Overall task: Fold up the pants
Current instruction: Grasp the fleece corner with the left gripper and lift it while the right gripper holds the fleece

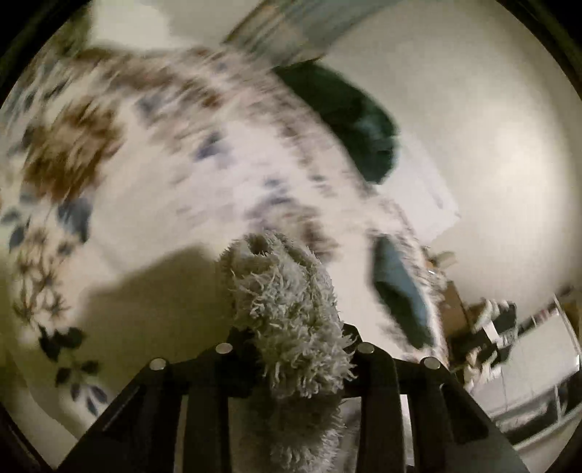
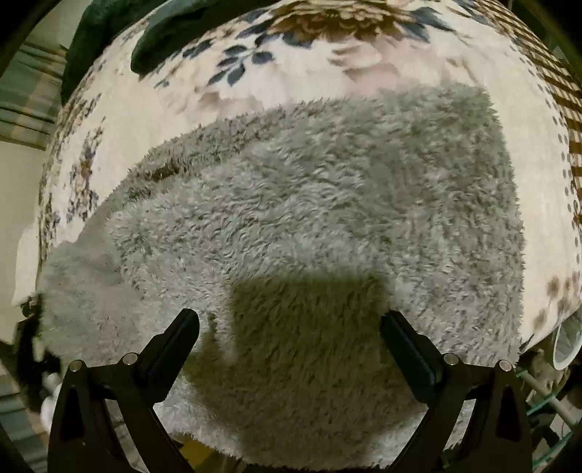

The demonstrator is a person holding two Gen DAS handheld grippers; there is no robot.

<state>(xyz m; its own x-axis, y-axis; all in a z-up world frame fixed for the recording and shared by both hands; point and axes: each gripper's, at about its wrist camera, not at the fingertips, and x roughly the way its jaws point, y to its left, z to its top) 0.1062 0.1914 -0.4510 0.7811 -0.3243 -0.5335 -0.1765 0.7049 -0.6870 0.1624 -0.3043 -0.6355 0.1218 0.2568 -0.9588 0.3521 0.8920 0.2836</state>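
In the left wrist view, the pants (image 1: 287, 309) show as a thick bunch of shaggy grey fleece running up from the bottom centre of the frame to just below the middle, its long pile standing out in tufts and its upper end rounded over. The left claw (image 1: 291, 349) is clenched on this bunch: the black fingers (image 1: 378, 400) stand close on either side of the fleece at the bottom of the frame. Behind it the floral bedspread (image 1: 156, 171), cream with brown blooms and blue leaves, fills the left and centre, heavily blurred. A dark green cloth (image 1: 360, 120) lies at the upper right of centre against a pale wall (image 1: 491, 145).

In the right wrist view, the pants (image 2: 309, 218) lie spread flat on the bedspread (image 2: 291, 72), a broad grey fleece sheet covering most of the frame from the middle down to the lower edge, with a curved upper border and a square shadow at the lower centre. The right claw (image 2: 291, 349) points steeply down over them, released: its two black fingers (image 2: 178, 345) stand wide apart at the lower left and lower right, with nothing pinched between them. The dark green cloth (image 2: 109, 29) sits at the upper left.
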